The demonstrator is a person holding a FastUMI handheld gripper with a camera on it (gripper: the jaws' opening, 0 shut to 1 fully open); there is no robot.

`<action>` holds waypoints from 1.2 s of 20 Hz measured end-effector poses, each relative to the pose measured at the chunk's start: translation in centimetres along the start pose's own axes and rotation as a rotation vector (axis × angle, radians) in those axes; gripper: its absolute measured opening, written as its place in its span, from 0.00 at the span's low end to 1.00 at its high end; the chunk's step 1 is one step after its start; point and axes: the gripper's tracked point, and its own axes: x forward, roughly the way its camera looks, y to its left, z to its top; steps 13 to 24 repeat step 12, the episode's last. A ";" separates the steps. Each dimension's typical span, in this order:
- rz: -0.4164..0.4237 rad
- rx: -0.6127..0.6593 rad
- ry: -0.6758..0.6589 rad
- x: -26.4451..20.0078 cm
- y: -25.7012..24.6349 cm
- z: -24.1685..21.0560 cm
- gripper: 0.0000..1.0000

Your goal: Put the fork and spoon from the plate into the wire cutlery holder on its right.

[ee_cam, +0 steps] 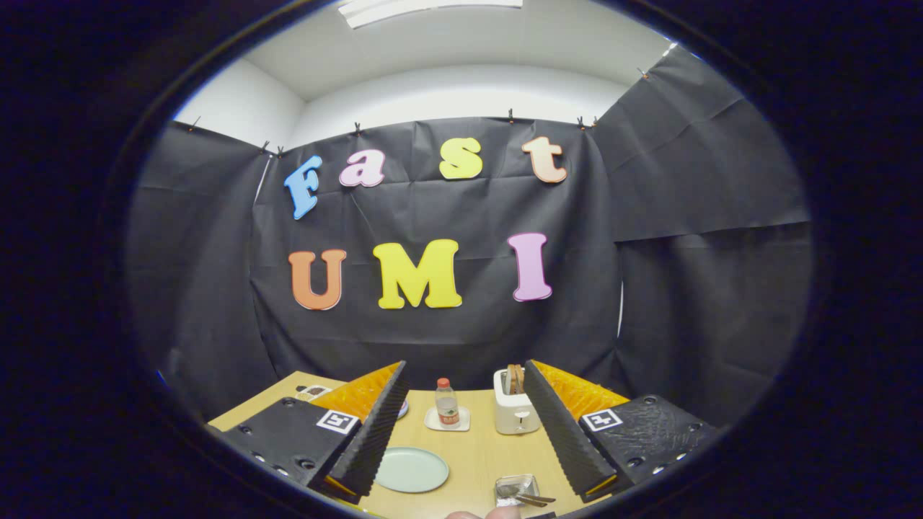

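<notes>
A: Tongs (pixel 465 425) spread wide, nothing between the fingers. They sit high over the counter (pixel 479 461), aimed toward the far wall.

B: Where's the cutlery?

A: Plate (pixel 411 470) looks bare from here. The holder (pixel 516 489) stands to its right, near the right finger, and two handles (pixel 535 499) stick out of it. I judge fork and spoon are already in, but the handles lie low and slanted rather than upright; which is which, cannot tell.

B: Risks?

A: Handles overhang the holder's rim. A low pass of the right finger could catch them and flip them out, or drag the light wire holder across the counter. Also a fingertip (pixel 497 513), probably a person's, shows just at the near edge beside the holder; moving down there could strike it.

B: Other items?

A: Bottle (pixel 447 404) on a small coaster beyond the plate, between the fingers. Toaster (pixel 516 412) with a slice in its slot, just left of the right finger. A small item behind the left finger, too hidden to name. None blocks the plate-to-holder path; the toaster would be hit only by a forward swing.
</notes>
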 end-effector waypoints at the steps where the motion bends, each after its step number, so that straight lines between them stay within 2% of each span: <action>1: -0.001 0.003 0.000 0.0 0.1 0.1 0.96; 12: 0.016 0.015 0.010 0.9 2.3 0.3 0.96; 24: 0.016 0.015 0.010 0.9 2.3 0.3 0.96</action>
